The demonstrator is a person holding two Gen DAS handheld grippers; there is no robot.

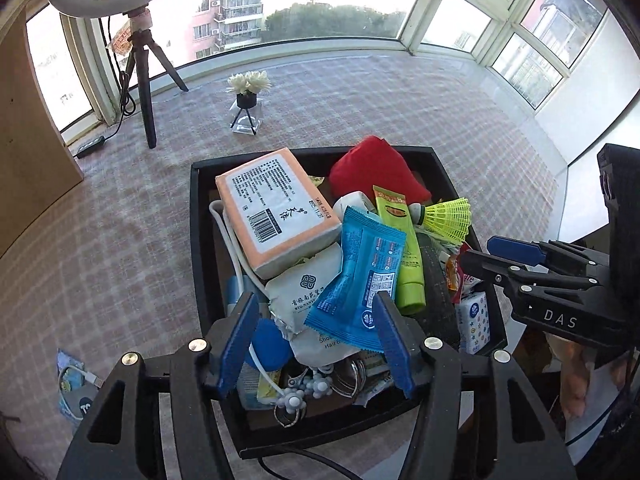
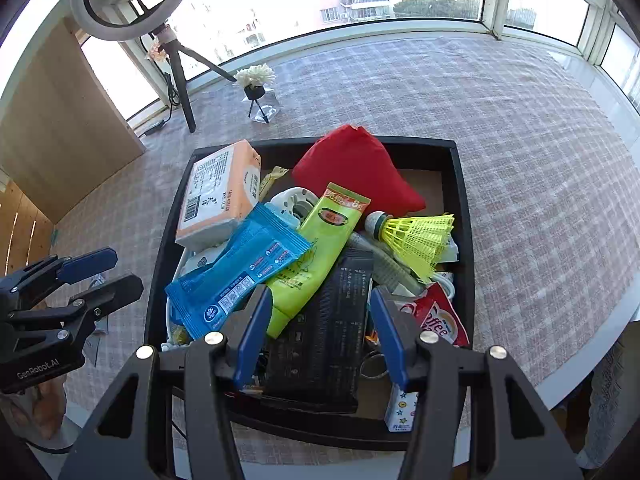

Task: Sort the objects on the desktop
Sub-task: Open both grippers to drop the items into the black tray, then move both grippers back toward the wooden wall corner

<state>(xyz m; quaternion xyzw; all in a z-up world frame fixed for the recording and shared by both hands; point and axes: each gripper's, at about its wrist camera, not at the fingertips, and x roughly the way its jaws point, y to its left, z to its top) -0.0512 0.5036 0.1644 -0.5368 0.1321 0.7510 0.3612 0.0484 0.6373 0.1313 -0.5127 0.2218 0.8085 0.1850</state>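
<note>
Both grippers released, nothing between the blue pads. Left gripper (image 1: 316,344) hangs over the near end of the black tray (image 1: 196,240), lower centre of frame, above the blue wipes pack (image 1: 360,276) and white sachets. Right gripper (image 2: 320,332) sits over the black packet (image 2: 320,332), lower centre. Tray is centre frame on the checked counter (image 2: 520,160), piled with orange tissue pack (image 1: 276,208), red pouch (image 2: 356,168), green tube (image 2: 316,256), yellow shuttlecock (image 2: 420,240).

Bright daylight from windows (image 1: 328,4), sky blown out; fisheye bending at edges.
</note>
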